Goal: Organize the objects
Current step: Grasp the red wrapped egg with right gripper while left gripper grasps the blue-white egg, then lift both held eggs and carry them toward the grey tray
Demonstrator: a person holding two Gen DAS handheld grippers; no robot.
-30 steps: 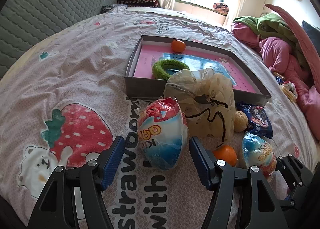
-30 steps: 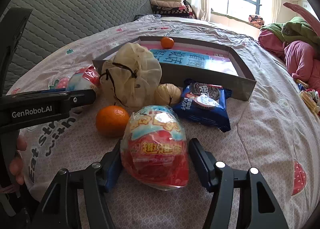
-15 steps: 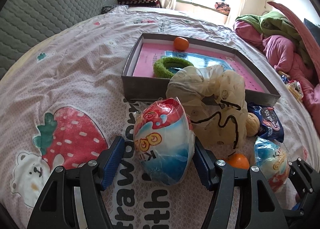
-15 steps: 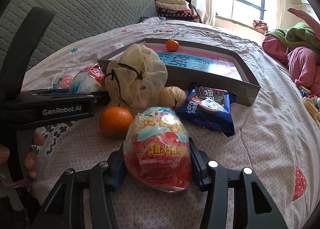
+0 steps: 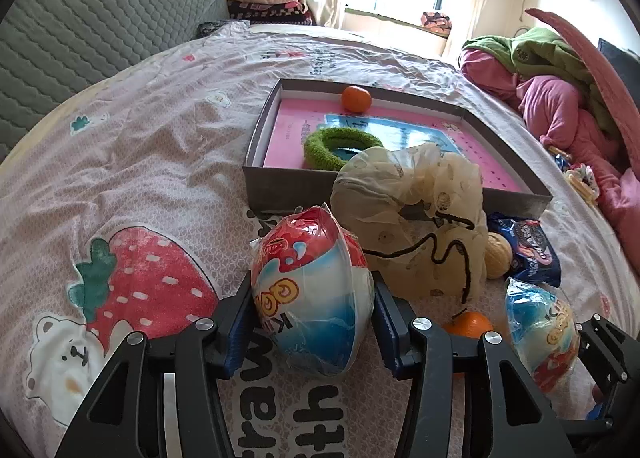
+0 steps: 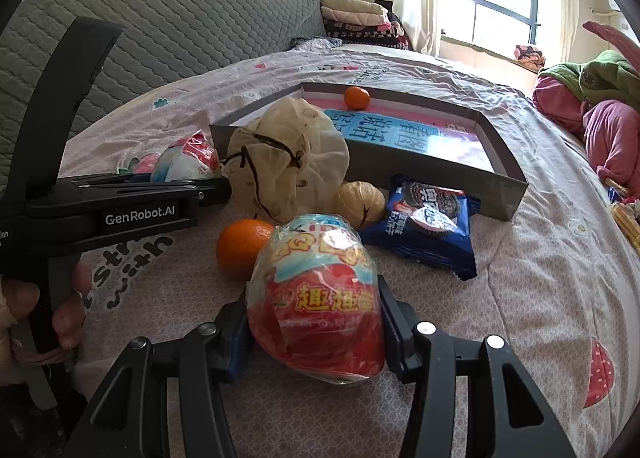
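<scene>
Grey box (image 5: pixel 280 194) sits on the printed bedsheet (image 5: pixel 152 162), shallow and open-topped. Contents: pink-and-blue printed sheet lining the floor, one tangerine (image 5: pixel 355 98) against the far wall, green fuzzy ring (image 5: pixel 320 142) near the front wall.

Left gripper (image 5: pixel 313 324): jaws have just been closing and now press both sides of a wrapped egg-shaped toy (image 5: pixel 312 298), red on top, blue below, resting on the sheet in front of the box. Right gripper (image 6: pixel 316 322): pads clamp a second wrapped egg toy (image 6: pixel 316 298), red with yellow characters, also on the sheet.

Outside the box, between it and the grippers: cream mesh pouch (image 6: pixel 288 158) with dark drawstring, walnut (image 6: pixel 359 199), blue cookie packet (image 6: pixel 432 222), second tangerine (image 6: pixel 244 246).

Obscured: pouch covers part of the box's front wall and the ring's near edge. In the left view the loose tangerine is mostly behind a gripper finger. Pouch contents not discernible. Fingers of a hand (image 6: pixel 60 310) on the left handle, cut off at frame edge.
</scene>
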